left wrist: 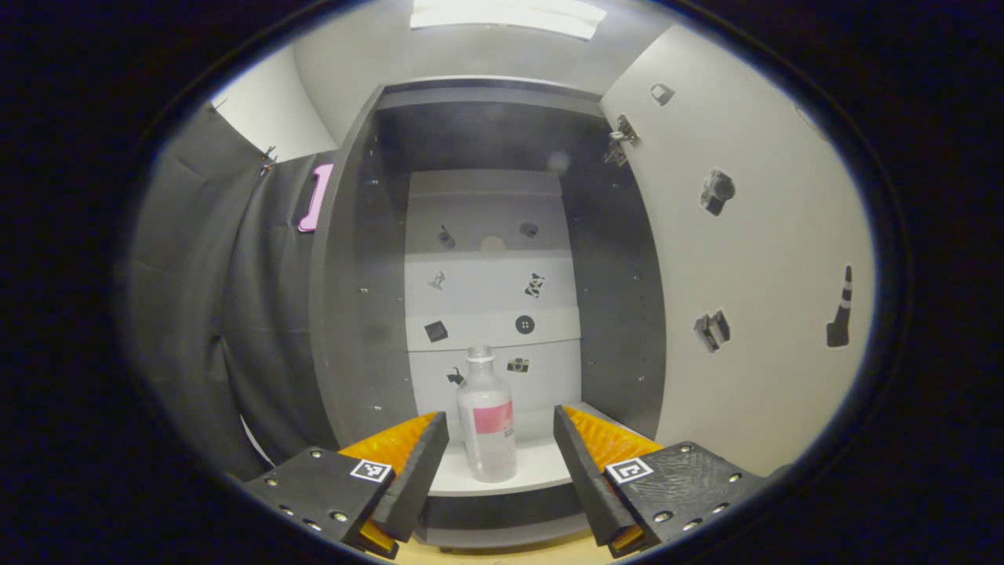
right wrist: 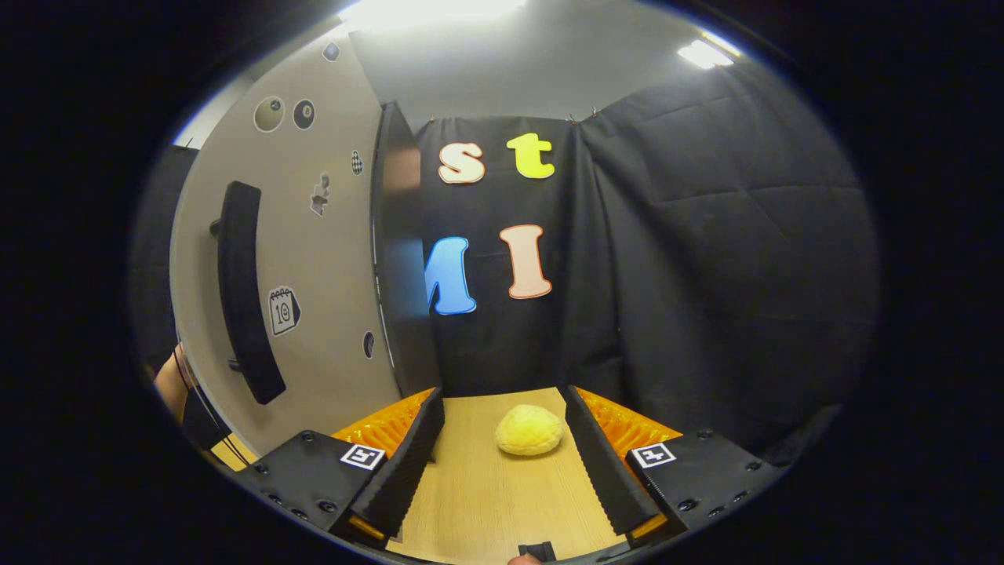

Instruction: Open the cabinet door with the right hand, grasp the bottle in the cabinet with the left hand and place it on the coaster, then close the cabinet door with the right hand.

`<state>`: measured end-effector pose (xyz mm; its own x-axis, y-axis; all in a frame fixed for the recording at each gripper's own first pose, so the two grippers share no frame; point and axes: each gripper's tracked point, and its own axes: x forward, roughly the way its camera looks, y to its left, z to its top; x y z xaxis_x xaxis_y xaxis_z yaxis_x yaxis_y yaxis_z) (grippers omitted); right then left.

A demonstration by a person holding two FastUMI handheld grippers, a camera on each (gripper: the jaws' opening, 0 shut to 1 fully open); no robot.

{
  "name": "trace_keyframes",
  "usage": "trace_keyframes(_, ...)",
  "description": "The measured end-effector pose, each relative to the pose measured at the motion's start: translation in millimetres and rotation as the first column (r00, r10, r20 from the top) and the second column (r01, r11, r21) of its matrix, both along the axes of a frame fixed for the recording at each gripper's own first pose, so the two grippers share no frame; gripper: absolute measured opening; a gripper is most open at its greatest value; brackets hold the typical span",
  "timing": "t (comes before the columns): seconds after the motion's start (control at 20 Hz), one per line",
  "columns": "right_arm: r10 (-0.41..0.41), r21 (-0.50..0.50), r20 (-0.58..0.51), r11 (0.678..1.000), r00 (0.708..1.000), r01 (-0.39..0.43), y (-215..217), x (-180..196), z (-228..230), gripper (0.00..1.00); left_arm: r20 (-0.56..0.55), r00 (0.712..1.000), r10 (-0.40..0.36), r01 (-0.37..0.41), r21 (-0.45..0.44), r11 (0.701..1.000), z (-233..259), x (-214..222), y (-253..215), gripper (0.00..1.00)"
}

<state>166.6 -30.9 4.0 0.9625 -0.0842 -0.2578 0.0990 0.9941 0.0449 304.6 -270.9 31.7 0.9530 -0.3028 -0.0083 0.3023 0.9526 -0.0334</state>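
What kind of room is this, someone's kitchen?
Probably not a real kitchen: it looks like a staged test booth. A lone cabinet holding one bottle stands open, black cloth hangs as walls, and picture stickers dot the door.

Clear bottle [left wrist: 487, 420] with pink label stands upright on the open cabinet [left wrist: 471, 235]'s white shelf.

I see a clear, glossy plastic bottle [left wrist: 487, 420] on the cabinet's [left wrist: 353, 314] smooth white shelf [left wrist: 541, 463]; its side walls look matt dark board. My right gripper view shows pale wood-grain tabletop [right wrist: 486, 486], a matt black door handle [right wrist: 243, 290], and a spongy-looking yellow lump [right wrist: 529, 429]
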Motion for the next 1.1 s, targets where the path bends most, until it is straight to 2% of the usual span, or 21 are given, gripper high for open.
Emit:
trace_keyframes(0.1,-0.034,0.000,-0.017,0.999,0.999,0.034,-5.4,2.5,-5.5,0.98,-0.017,1.000,-0.009,0.009,-0.016,1.000,-9.3,20.2,-1.4,0.81)
trace_keyframes(0.2,-0.062,0.006,-0.031,0.998,0.998,0.063,-8.5,4.8,-12.7,0.98,-0.036,0.999,-0.017,0.016,-0.032,0.999,-17.7,38.7,-2.5,0.83)
trace_keyframes(0.6,-0.123,0.008,-0.047,0.992,0.991,0.124,-9.7,18.7,-22.9,0.98,-0.076,0.996,-0.041,0.039,-0.019,0.999,-56.9,95.3,-9.0,0.81)
trace_keyframes(0.65,-0.122,0.016,-0.050,0.992,0.991,0.123,-8.9,20.4,-22.8,0.98,-0.077,0.996,-0.044,0.044,-0.012,0.999,-57.9,99.1,-10.8,0.83)
trace_keyframes(0.7,-0.120,0.022,-0.054,0.992,0.991,0.122,-7.4,21.0,-24.0,0.98,-0.075,0.996,-0.048,0.047,-0.005,0.999,-58.8,101.6,-12.3,0.81)
trace_keyframes(0.75,-0.120,0.024,-0.055,0.992,0.991,0.122,-6.3,22.2,-24.3,0.98,-0.074,0.996,-0.049,0.050,0.003,0.999,-58.9,105.1,-13.4,0.86)
trace_keyframes(0.8,-0.120,0.022,-0.056,0.992,0.991,0.121,-6.6,23.6,-25.1,0.98,-0.069,0.997,-0.047,0.048,0.008,0.999,-58.9,107.7,-13.1,0.81)
trace_keyframes(0.9,-0.115,0.015,-0.059,0.993,0.992,0.116,-4.9,24.0,-26.6,0.98,-0.065,0.997,-0.036,0.037,0.014,0.999,-57.5,107.0,-9.4,0.83)
trace_keyframes(1.0,-0.112,0.007,-0.059,0.994,0.992,0.113,-5.1,24.0,-26.1,0.98,-0.065,0.997,-0.028,0.028,-0.002,1.000,-54.7,102.6,-5.0,0.75)
trace_keyframes(1.1,-0.108,0.003,-0.050,0.994,0.993,0.109,-5.6,23.5,-23.4,0.98,-0.062,0.998,-0.028,0.026,-0.032,0.999,-48.9,91.8,2.5,0.75)
